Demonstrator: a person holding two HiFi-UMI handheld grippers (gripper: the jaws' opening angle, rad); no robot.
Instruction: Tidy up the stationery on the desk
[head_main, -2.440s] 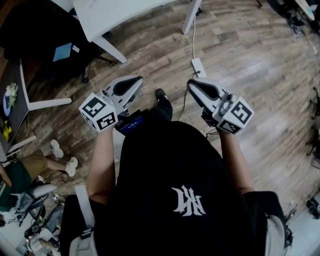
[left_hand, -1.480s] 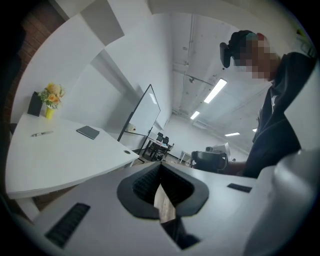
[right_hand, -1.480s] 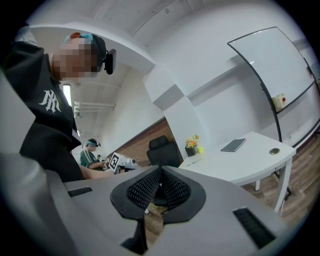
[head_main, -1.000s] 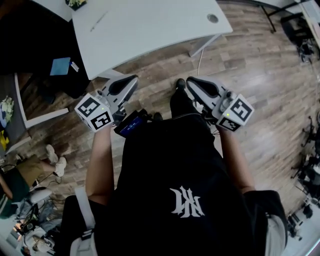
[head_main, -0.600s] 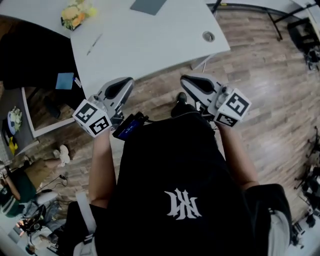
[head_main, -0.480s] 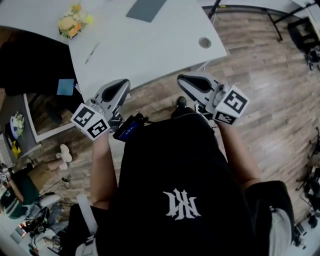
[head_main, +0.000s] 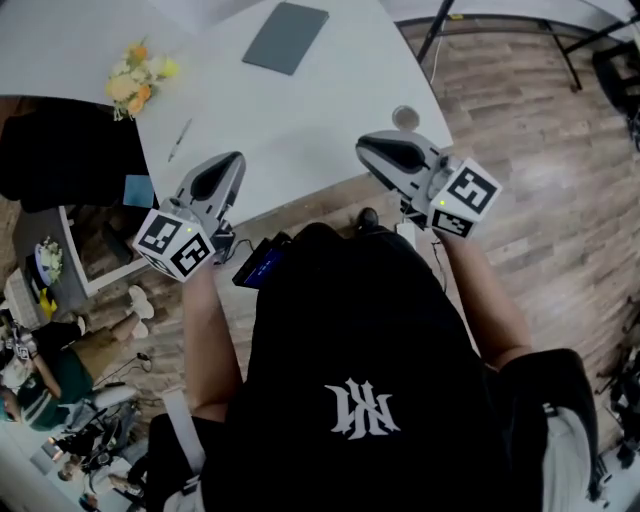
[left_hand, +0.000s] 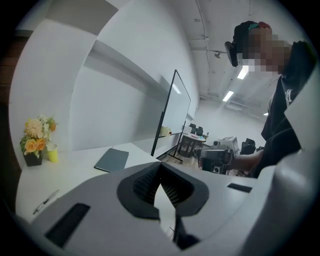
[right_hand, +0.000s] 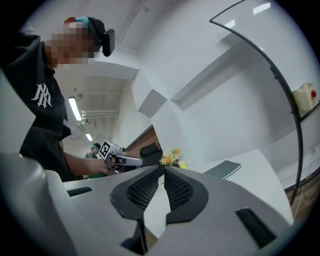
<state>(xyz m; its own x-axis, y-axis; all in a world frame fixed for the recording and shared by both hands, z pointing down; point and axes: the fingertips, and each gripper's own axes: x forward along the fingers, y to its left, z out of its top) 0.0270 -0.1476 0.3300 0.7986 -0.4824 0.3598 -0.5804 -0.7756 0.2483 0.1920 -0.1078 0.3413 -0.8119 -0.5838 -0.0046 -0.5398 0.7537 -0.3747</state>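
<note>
OK, both grippers are fully closed with nothing in them: left gripper (head_main: 226, 165) pads meet tip to tip, same for the right gripper (head_main: 378, 148). You need to open one before any pick

Nothing is tidied yet. Stationery sits on the white desk (head_main: 320, 110) ahead of you:
- pen (head_main: 180, 139): lying flat near the desk's left edge, at roughly 11 o'clock from the left gripper and close to it. Long axis runs about 1-to-7 o'clock in the head view
- grey notebook (head_main: 286, 37): flat, further back on the desk, about 1 o'clock from the left gripper and 11 o'clock from the right, well apart from both

My read: the left gripper is clearly nearer the pen, so take it with that one. Roll the wrist so the jaws close across the pen's thin side, not along its length

Containers: the only one I see is the small dark pot with the flowers (head_main: 134, 82), at 10 o'clock past the pen, with a yellow cup (left_hand: 50, 153) just beside it; can't tell what's in the cup. No pen holder or tray in any view, so where the pen goes isn't clear from here
</note>
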